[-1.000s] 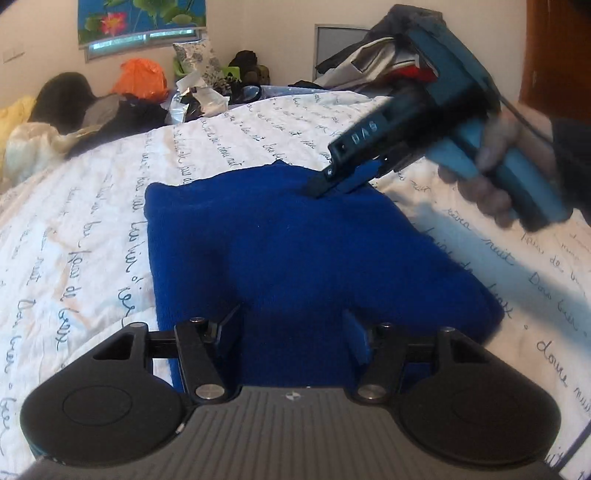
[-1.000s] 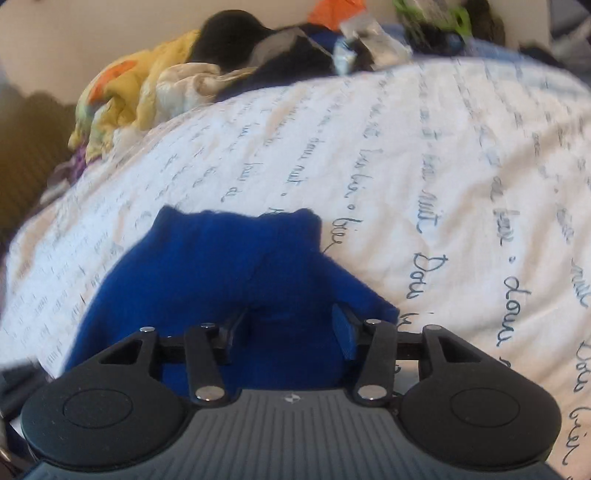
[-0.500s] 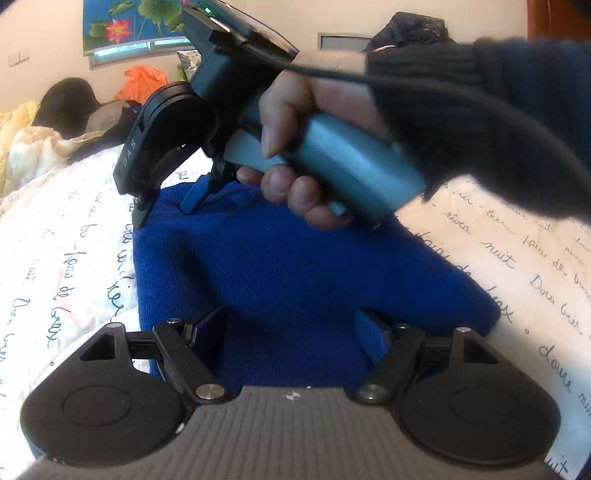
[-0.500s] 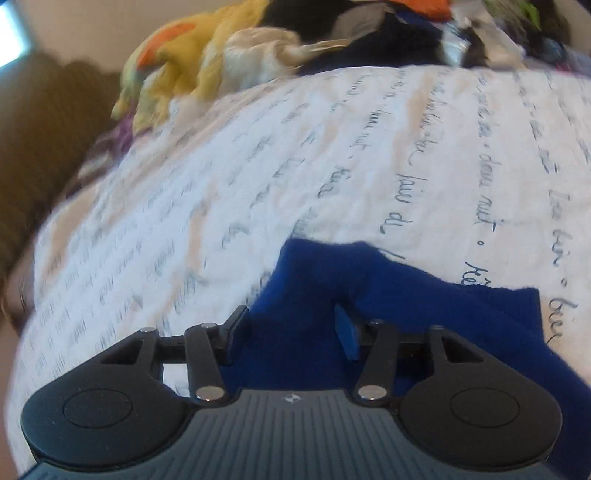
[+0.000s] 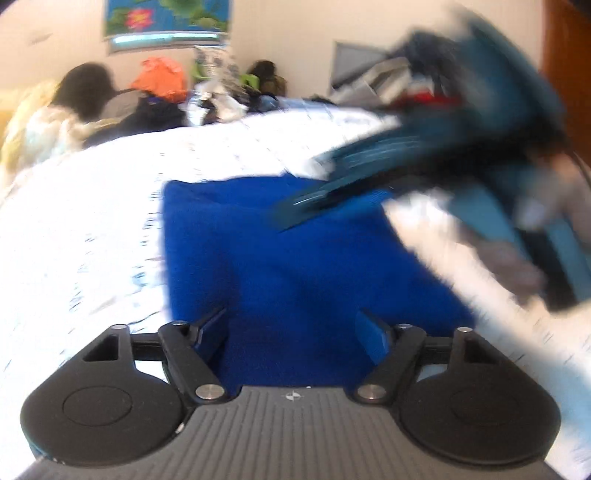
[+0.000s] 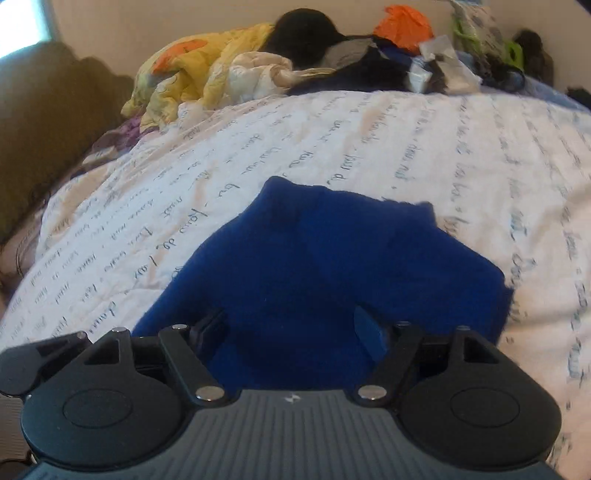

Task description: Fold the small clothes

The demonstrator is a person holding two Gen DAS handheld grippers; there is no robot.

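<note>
Pulled back rightward, the right gripper (image 6: 291,332) and left gripper (image 5: 295,328) spread opening jaws over the blue garment (image 6: 317,266), released.

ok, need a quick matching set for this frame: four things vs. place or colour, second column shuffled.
Things:
1. blue knitted garment
2. white bedspread with handwritten text
3. orange fabric bundle
4. yellow patterned blanket

Descriptions:
A. crumpled at the far left of the bed
B. lies flat in front of both grippers
C. covers the bed
D. on the pile at the far edge, near the wall

Pairs: 1-B, 2-C, 3-D, 4-A
</note>
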